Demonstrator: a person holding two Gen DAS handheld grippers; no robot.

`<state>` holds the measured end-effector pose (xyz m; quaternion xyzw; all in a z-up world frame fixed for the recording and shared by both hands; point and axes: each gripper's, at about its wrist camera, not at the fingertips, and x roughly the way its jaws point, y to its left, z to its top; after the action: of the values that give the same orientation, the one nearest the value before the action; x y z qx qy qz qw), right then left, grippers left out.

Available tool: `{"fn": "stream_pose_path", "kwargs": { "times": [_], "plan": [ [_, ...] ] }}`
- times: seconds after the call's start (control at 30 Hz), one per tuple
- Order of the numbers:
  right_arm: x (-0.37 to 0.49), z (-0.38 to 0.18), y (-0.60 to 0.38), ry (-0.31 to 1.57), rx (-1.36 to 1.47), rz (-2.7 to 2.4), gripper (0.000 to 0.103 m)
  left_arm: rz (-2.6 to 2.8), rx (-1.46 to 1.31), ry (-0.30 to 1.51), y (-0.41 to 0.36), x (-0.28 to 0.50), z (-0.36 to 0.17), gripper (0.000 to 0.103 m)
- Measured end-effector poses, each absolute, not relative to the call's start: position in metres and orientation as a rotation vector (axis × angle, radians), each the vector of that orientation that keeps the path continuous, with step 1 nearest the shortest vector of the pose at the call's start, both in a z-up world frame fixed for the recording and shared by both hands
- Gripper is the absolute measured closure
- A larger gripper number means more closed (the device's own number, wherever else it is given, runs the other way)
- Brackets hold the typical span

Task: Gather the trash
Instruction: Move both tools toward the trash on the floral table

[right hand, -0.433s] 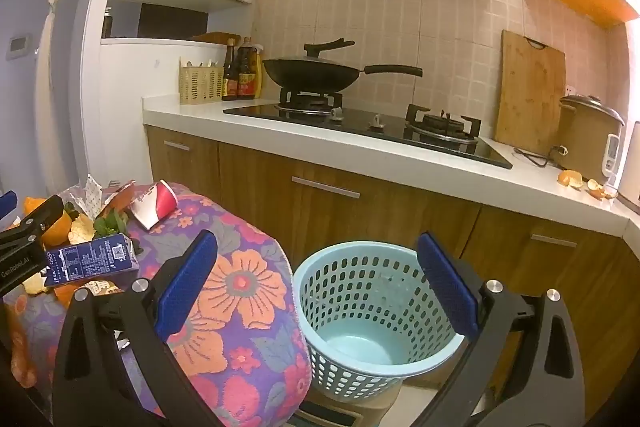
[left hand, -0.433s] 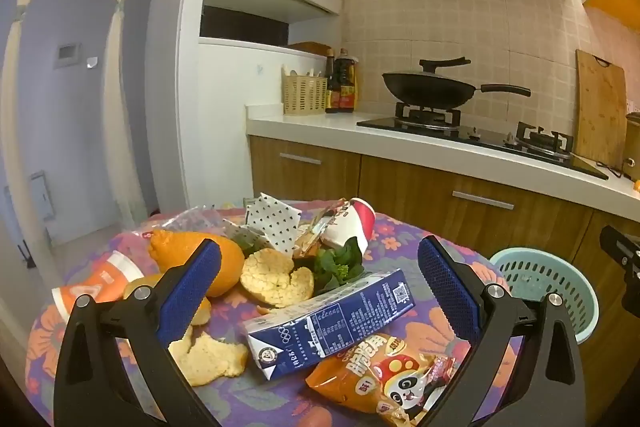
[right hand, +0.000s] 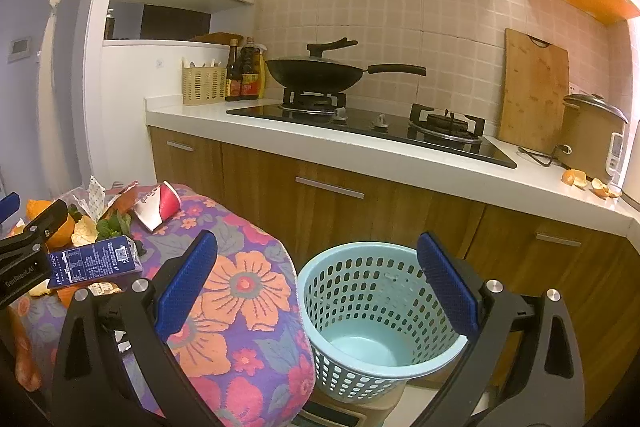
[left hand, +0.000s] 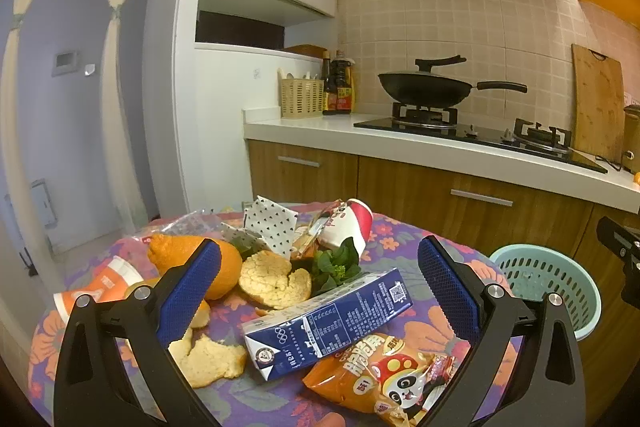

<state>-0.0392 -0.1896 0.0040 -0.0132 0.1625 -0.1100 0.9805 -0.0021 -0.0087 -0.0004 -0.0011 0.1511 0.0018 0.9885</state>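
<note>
Trash lies piled on a round table with a flowered cloth [left hand: 400,239]: a blue milk carton [left hand: 328,319], an orange snack bag [left hand: 384,383], orange peels [left hand: 276,279], a whole orange [left hand: 188,255], a red and white paper cup [left hand: 352,223], an orange cup [left hand: 100,287], greens and wrappers. My left gripper [left hand: 320,299] hovers open over the carton, touching nothing. My right gripper [right hand: 316,291] stands open, its fingers framing the empty light-blue basket [right hand: 372,307] on the floor beside the table. The carton [right hand: 96,261] and the left gripper's finger also show at the left of the right wrist view.
Behind the table runs a kitchen counter [right hand: 360,155] with wooden cabinets, a gas hob, a black wok [right hand: 316,73], bottles, a cutting board and a rice cooker [right hand: 592,135]. More peels [right hand: 588,183] lie on the counter's right end. The basket [left hand: 548,283] stands close to the cabinets.
</note>
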Motion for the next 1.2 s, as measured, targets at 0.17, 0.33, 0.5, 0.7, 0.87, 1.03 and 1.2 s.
{"fn": "stream_pose_path", "kwargs": {
  "times": [0.17, 0.33, 0.5, 0.7, 0.87, 1.03, 1.2],
  "plan": [
    [-0.038, 0.004, -0.188, 0.325, -0.022, -0.202, 0.008, 0.001, -0.018, 0.307, -0.013, -0.002, -0.001, 0.007],
    [-0.039, 0.005, -0.182, 0.317, -0.031, -0.179, 0.008, -0.002, -0.031, 0.302, 0.003, -0.001, 0.003, 0.007],
    [-0.039, 0.005, -0.178, 0.316, -0.035, -0.153, 0.008, -0.003, -0.018, 0.305, 0.004, 0.0, 0.002, 0.007],
    [-0.037, 0.002, -0.173, 0.328, -0.044, -0.11, 0.008, 0.002, -0.025, 0.328, 0.01, 0.003, 0.001, 0.008],
    [-0.036, -0.001, -0.167, 0.332, -0.052, -0.065, 0.009, -0.017, -0.072, 0.401, 0.017, 0.01, 0.0, 0.011],
    [-0.035, -0.005, -0.157, 0.349, -0.064, -0.005, 0.018, -0.032, -0.069, 0.442, 0.021, 0.013, 0.001, 0.013],
    [-0.028, -0.016, -0.139, 0.408, -0.049, 0.134, 0.023, -0.077, -0.114, 0.542, 0.054, 0.016, 0.004, 0.016]
  ]
}}
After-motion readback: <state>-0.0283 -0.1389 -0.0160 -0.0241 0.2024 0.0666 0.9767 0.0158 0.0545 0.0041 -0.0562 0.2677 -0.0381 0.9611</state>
